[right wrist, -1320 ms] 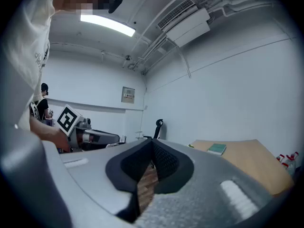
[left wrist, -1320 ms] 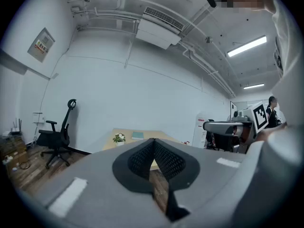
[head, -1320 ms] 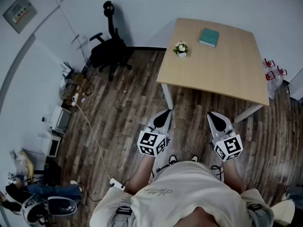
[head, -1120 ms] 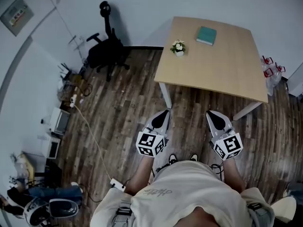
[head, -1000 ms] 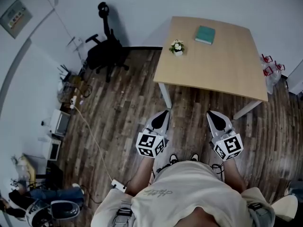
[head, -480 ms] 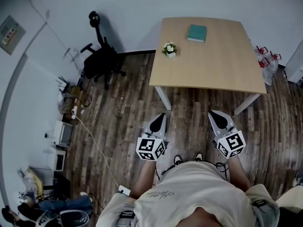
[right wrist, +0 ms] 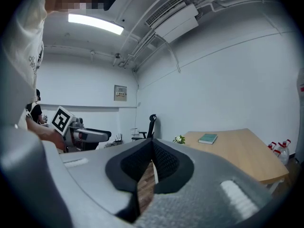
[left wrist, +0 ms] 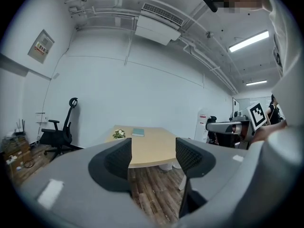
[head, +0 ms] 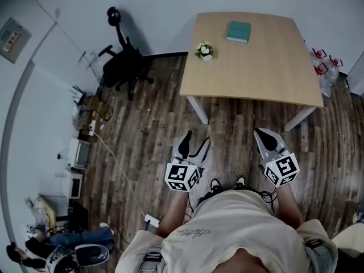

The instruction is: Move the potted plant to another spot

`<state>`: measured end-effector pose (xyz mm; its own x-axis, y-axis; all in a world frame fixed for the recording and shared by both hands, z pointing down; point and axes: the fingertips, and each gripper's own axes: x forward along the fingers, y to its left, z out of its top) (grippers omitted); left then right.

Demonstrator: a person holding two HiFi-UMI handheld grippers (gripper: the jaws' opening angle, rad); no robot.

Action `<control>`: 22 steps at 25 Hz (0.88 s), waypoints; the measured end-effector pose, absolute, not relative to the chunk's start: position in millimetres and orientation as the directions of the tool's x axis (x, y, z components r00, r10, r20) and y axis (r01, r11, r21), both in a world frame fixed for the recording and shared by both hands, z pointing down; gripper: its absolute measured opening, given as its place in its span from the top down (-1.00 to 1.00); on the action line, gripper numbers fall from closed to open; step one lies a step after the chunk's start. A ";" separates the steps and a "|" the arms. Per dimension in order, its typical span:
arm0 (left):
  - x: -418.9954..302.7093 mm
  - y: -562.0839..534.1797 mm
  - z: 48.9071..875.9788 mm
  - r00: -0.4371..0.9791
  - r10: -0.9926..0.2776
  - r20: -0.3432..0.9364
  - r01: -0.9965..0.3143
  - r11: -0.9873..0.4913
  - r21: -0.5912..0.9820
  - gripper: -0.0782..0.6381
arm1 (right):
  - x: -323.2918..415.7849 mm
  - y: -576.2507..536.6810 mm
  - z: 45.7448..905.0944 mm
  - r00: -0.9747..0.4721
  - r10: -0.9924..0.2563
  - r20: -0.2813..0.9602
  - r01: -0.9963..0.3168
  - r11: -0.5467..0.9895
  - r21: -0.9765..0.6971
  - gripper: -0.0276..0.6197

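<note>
The left gripper [head: 195, 141] has just opened, empty, probably preparing for the far potted plant [head: 204, 50] on the table [head: 256, 73]; the right gripper [head: 266, 136] is closed, empty.

A dark wood-plank floor [head: 142, 152] fills most of the head view and meets plain white walls [head: 159, 10] along the top. A pale wooden counter [head: 267, 67] stands at upper right, and a black office chair [head: 122, 67] at upper left. On the ceiling are a strip light [left wrist: 249, 41] and an air-conditioning unit [left wrist: 159, 20].
</note>
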<state>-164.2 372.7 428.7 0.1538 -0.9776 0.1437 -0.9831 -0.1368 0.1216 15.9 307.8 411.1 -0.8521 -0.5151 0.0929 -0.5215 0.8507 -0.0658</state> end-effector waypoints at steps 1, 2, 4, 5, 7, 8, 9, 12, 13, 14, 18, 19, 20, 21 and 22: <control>-162.3 373.4 429.6 0.150 -0.978 0.143 -0.983 -0.133 0.125 -0.08 | 17.2 309.4 413.8 -0.856 -0.508 0.099 -0.515 0.855 -0.068 0.91; -159.9 374.0 430.6 0.148 -0.979 0.143 -0.983 -0.130 0.129 -0.10 | 18.8 311.0 416.0 -0.860 -0.500 0.104 -0.507 0.859 -0.069 0.91; -153.6 373.8 430.8 0.151 -0.979 0.136 -0.981 -0.132 0.144 -0.13 | 22.7 312.8 417.3 -0.867 -0.486 0.108 -0.494 0.867 -0.065 0.91; -150.1 373.2 430.0 0.155 -0.979 0.133 -0.979 -0.134 0.151 -0.14 | 24.8 312.4 416.5 -0.870 -0.481 0.106 -0.489 0.870 -0.062 0.91; -143.8 371.5 427.3 0.155 -0.979 0.133 -0.979 -0.134 0.151 -0.14 | 29.7 309.5 413.0 -0.874 -0.476 0.099 -0.483 0.873 -0.063 0.91; -140.4 371.1 425.6 0.152 -0.979 0.135 -0.980 -0.132 0.145 -0.14 | 32.8 307.5 411.7 -0.874 -0.476 0.095 -0.483 0.873 -0.067 0.91; -136.7 371.5 424.2 0.150 -0.979 0.137 -0.982 -0.131 0.140 -0.14 | 36.3 305.7 411.3 -0.874 -0.476 0.093 -0.483 0.873 -0.074 0.91; -128.3 376.8 423.7 0.137 -0.979 0.148 -0.985 -0.119 0.124 -0.14 | 46.0 304.1 416.0 -0.877 -0.471 0.093 -0.479 0.873 -0.090 0.91; -127.0 378.4 425.1 0.130 -0.980 0.153 -0.986 -0.112 0.121 -0.14 | 47.8 304.1 418.9 -0.880 -0.465 0.096 -0.473 0.876 -0.092 0.91; -126.1 380.0 427.4 0.122 -0.980 0.158 -0.987 -0.103 0.121 -0.13 | 49.1 304.2 422.3 -0.883 -0.459 0.099 -0.467 0.879 -0.092 0.91; -123.8 388.3 441.0 0.087 -0.975 0.204 -0.990 -0.061 0.129 -0.12 | 53.1 310.8 435.6 -0.894 -0.435 0.110 -0.446 0.887 -0.115 0.91; -122.3 388.9 442.6 0.083 -0.973 0.216 -0.990 -0.056 0.127 -0.11 | 55.1 311.6 438.3 -0.895 -0.432 0.113 -0.444 0.888 -0.123 0.91; -120.2 388.3 443.0 0.083 -0.971 0.225 -0.991 -0.056 0.122 -0.10 | 57.3 310.9 440.8 -0.895 -0.430 0.116 -0.443 0.887 -0.131 0.91; -117.9 387.0 442.3 0.085 -0.969 0.231 -0.991 -0.060 0.116 -0.10 | 59.5 308.9 443.2 -0.895 -0.429 0.119 -0.443 0.886 -0.140 0.91; -115.7 385.4 440.7 0.090 -0.968 0.235 -0.992 -0.066 0.109 -0.10 | 61.3 305.9 445.4 -0.895 -0.430 0.120 -0.444 0.883 -0.151 0.91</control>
<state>-115.7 385.4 440.7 0.0900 -0.9679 0.2346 -0.9918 -0.0657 0.1093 61.3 305.9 445.4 -0.8950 -0.4297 0.1196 -0.4441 0.8832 -0.1508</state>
